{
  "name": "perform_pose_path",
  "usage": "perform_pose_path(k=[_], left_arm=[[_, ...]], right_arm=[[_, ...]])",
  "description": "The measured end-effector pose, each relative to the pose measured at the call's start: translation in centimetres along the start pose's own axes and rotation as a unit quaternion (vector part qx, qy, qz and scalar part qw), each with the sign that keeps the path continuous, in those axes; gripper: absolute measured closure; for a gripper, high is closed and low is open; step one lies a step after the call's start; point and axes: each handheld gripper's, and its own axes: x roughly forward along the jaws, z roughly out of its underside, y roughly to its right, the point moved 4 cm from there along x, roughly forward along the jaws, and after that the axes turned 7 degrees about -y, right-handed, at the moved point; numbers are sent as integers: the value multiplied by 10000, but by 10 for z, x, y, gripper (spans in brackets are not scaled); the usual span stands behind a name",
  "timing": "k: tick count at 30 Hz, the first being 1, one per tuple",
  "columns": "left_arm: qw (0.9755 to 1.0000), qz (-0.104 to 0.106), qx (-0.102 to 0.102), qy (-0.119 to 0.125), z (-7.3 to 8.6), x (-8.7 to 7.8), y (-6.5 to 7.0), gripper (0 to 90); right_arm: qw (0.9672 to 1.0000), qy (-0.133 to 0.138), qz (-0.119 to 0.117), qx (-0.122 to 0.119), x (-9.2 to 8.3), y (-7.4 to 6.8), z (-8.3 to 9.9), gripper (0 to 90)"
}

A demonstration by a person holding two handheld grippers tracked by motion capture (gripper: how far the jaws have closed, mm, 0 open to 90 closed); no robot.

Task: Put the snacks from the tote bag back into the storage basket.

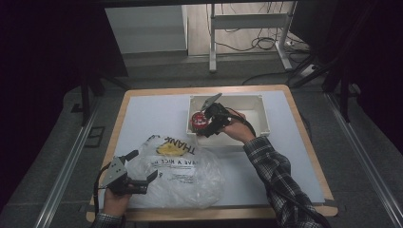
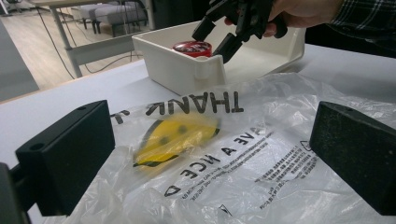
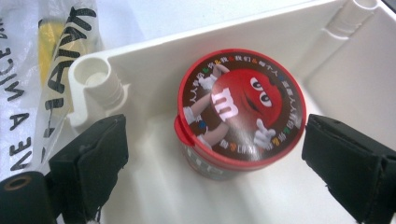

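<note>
Near the tabletop's front left corner the left gripper (image 1: 138,167) hovers with fingers wide apart over the plastic bag (image 1: 183,173), while the right gripper (image 3: 210,158), fingers spread and gripping nothing, straddles the red candy tub (image 3: 240,109) in the white bin's (image 1: 259,111) left end.

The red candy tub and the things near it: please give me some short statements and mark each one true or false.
1. The red candy tub stands in a corner of the white box. True.
2. The right gripper is shut on the tub. False: its jaws stand open on either side, not touching it.
3. The plastic bag lies inside the box. False: it lies on the table, in front of the box.
4. The left gripper is open, by the bag. True.
5. The tub's lid is off. False: it is on.
</note>
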Motion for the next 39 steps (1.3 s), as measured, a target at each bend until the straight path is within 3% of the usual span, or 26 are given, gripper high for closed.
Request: perform_pose_path(k=[17,39], left_arm=[[9999,99,-61,90,0,-1,1,0],[10000,75,36,13,0,0,3,0]], right_arm=[[9998,169,100,67,-11,-4,16,76],[9996,218,103,123,-15,-14,30,76]])
